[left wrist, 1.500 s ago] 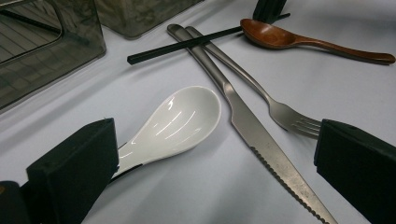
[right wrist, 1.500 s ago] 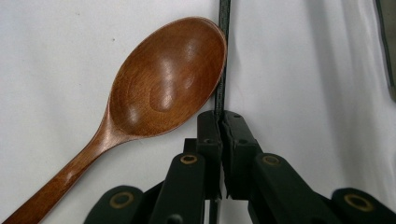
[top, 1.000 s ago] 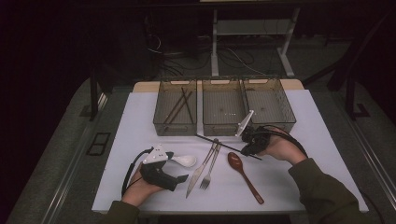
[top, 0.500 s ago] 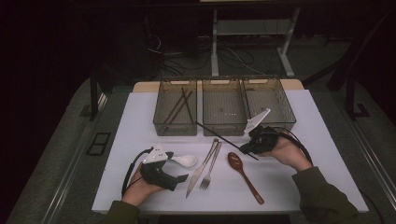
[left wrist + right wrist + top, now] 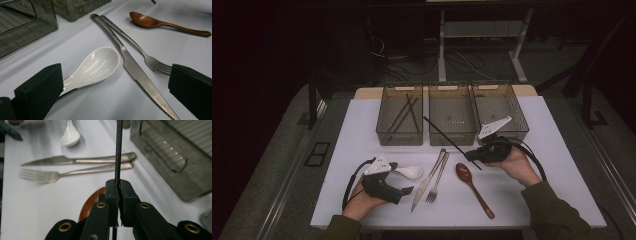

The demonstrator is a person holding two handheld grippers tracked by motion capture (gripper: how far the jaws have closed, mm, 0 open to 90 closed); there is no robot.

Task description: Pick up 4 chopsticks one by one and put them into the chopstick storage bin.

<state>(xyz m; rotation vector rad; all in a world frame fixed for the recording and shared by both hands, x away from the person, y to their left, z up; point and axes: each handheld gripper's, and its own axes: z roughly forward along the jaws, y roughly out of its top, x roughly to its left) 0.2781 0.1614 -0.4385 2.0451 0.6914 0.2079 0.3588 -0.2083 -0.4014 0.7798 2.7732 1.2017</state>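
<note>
On the white worktop (image 5: 362,125), the right tool (image 5: 473,155) is clenched on a thin black chopstick (image 5: 447,138), which slants up toward 11 o'clock from the jaws, its far end over the front wall of the middle bin (image 5: 452,114). In the right gripper view that chopstick (image 5: 118,147) runs straight up from between the pressed-together jaws of the right tool (image 5: 118,185), crossing above the knife (image 5: 75,159) and fork (image 5: 72,173). The left tool (image 5: 404,190) rests near the worktop's 7 o'clock corner, jaws spread wide and holding nothing; in the left gripper view the left tool (image 5: 115,87) has the white spoon (image 5: 92,66) lying just inside its left jaw, with the knife (image 5: 135,67) and fork (image 5: 140,50) between the jaws farther on. The brown spoon (image 5: 472,187) lies at 5 o'clock of the fork (image 5: 435,180). The left bin (image 5: 400,114) holds two dark chopsticks (image 5: 406,112). A third bin (image 5: 502,107) stands at the right, next to the middle one.
</note>
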